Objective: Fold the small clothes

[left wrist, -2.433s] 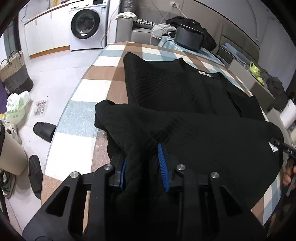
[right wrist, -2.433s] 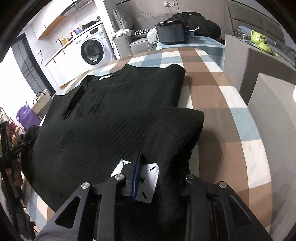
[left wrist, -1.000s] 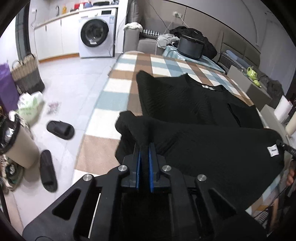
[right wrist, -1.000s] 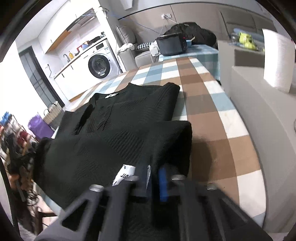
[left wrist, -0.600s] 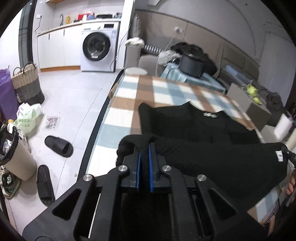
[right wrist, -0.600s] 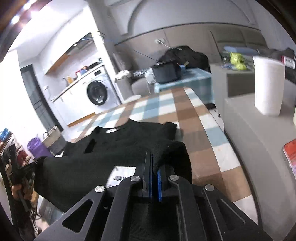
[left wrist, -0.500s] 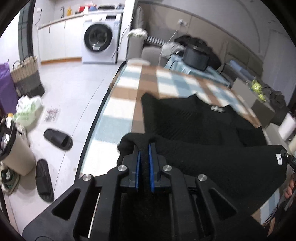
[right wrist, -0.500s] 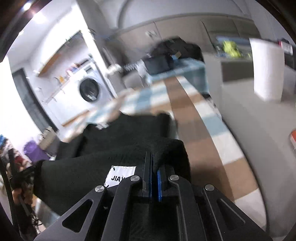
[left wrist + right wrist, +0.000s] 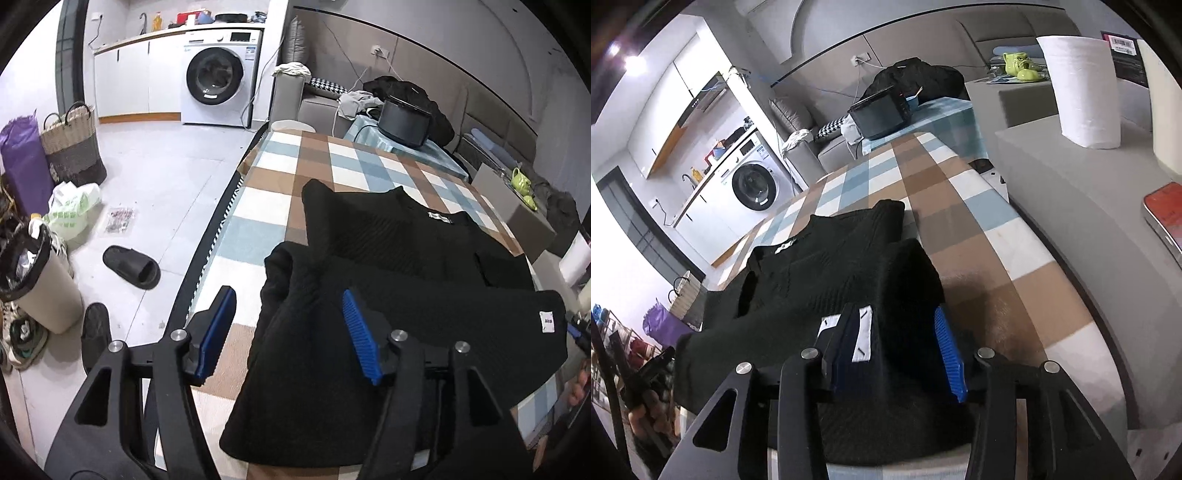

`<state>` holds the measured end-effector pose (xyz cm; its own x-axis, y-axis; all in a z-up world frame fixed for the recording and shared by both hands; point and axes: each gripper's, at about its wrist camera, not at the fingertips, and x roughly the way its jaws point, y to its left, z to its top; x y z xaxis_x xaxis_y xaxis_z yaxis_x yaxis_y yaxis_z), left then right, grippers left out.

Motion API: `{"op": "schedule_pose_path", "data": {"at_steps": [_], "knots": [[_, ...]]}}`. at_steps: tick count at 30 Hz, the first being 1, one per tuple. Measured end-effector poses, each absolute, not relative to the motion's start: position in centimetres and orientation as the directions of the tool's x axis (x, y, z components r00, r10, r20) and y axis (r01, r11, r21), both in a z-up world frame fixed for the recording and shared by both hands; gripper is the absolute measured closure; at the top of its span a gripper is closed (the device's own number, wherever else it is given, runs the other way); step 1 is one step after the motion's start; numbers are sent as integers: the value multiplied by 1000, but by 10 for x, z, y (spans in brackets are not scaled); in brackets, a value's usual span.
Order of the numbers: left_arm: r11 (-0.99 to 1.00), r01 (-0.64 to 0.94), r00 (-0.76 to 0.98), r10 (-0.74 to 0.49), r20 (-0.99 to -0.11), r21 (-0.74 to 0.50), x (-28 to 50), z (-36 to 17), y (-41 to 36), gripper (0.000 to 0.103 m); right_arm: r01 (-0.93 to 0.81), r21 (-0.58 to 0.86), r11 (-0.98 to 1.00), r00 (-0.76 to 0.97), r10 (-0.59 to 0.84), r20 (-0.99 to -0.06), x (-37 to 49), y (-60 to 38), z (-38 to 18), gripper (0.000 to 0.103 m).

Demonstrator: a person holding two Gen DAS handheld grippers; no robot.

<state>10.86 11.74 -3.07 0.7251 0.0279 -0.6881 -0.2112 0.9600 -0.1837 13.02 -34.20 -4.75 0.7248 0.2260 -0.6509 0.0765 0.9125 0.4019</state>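
Observation:
A black knit sweater [image 9: 399, 236] lies on the checkered table [image 9: 280, 177], its lower half folded up over its chest. My left gripper [image 9: 288, 332] stands at the left corner of the fold. Its jaws are opening: slack cloth lies between them, and the left pad [image 9: 218, 332] is clear of it. My right gripper [image 9: 897, 350] is at the other corner, jaws also opening, with loose cloth and a white label [image 9: 862, 334] between its pads. The sweater [image 9: 827, 258] rests on the table [image 9: 960, 199] in this view too.
To the right a grey cabinet [image 9: 1071, 206] holds a paper towel roll [image 9: 1082, 92] and a red tin [image 9: 1167, 214]. On the floor to the left are a slipper [image 9: 133, 267], a bin [image 9: 37, 280], a woven basket [image 9: 72, 147] and a washing machine [image 9: 218, 81]. A black pot [image 9: 404, 118] sits beyond the table.
Both grippers were shut on the sweater's hem corners and held it raised. Now both jaws have parted and the folded half lies slack over the sweater's upper part.

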Motion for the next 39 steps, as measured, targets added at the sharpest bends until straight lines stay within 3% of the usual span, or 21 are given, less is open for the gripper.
{"op": "schedule_pose_path", "data": {"at_steps": [8,21,22,25,29,33,39], "knots": [[954,-220,740,26,-673,-205,96,-33,116,46,40,396,917,702,257,-665,120,-338,-50,57],[951,-235,695,18,-719,-203,103,-51,113,44,15,391,920,690,273,-670,144,-341,-58,54],[951,-239,687,22,-726,-197,107,-53,113,44,8,389,921,692,275,-667,149,-339,-58,55],[949,-251,672,27,-740,-193,115,-58,113,44,-27,390,920,695,298,-655,165,-330,-55,71],[948,-255,665,32,-746,-187,122,-61,113,44,-84,360,929,689,315,-653,180,-315,-51,99],[951,-250,654,26,-756,-184,129,-63,113,44,-36,336,941,764,243,-597,181,-327,-36,100],[959,-222,652,10,-759,-178,132,-65,109,44,-13,389,921,703,285,-652,197,-334,-49,96]]}}
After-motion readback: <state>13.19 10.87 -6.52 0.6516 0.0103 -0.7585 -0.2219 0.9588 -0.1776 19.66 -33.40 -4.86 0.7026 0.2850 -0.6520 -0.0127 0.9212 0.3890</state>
